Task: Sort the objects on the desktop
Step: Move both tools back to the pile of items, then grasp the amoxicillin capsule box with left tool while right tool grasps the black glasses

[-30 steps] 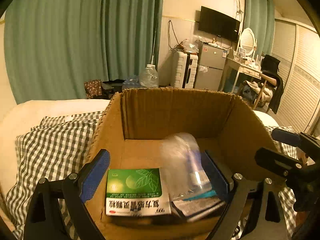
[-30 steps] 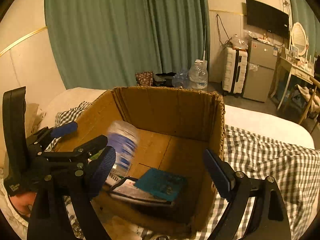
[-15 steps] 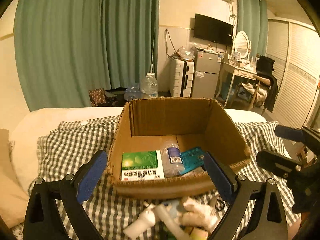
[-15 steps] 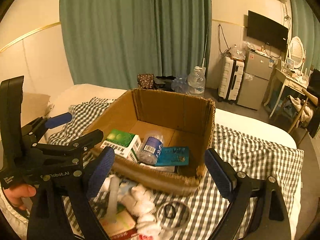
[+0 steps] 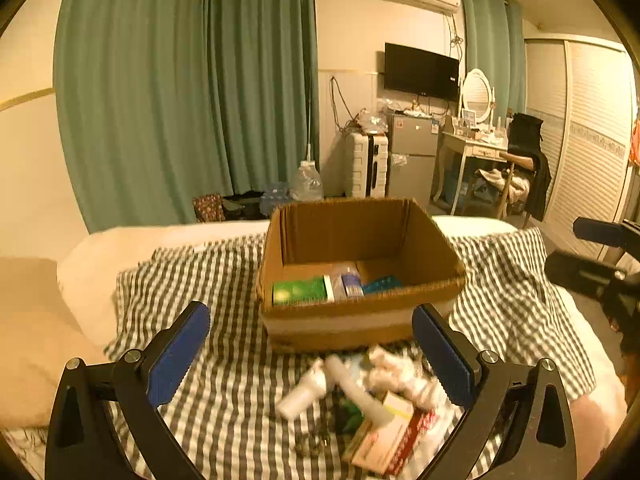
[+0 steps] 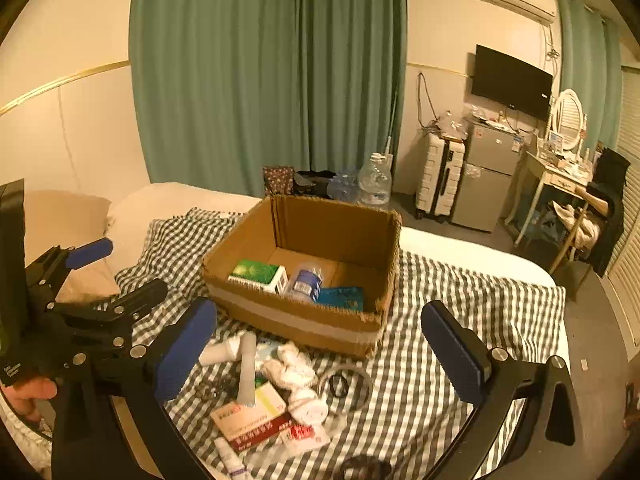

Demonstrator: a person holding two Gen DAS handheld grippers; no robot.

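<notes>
Tongs first: my left tongs and my right tongs both stand wide apart with nothing between the blue pads; both have just been opening further. Each pair hangs above the near part of the bed, pointing down and away toward the box.

Box sits on the checked cloth in the middle of the bed, open at the top, its long axis running left to right in my left view, a pale tape band along its near wall. Inside, three things lie side by side on the floor of it. At the left is the green carton, lying flat, its long axis running left to right along the near wall. Just right of it lies the bottle on its side, touching or nearly touching the carton; in my right view its long axis runs near to far. Right of that lies the teal packet, flat.

Near the box, on the cloth, is the unsorted pile. A white tube lies with its long axis near to far, and a second white tube lies beside it, pointing left to right. Next to them are crumpled white wads, a red-and-white carton lying flat, and a clear ring with a dark loop inside. In my left view this pile is blurred.

My other hand shows at the left edge of the right view, gripping the left tongs' handle.
</notes>
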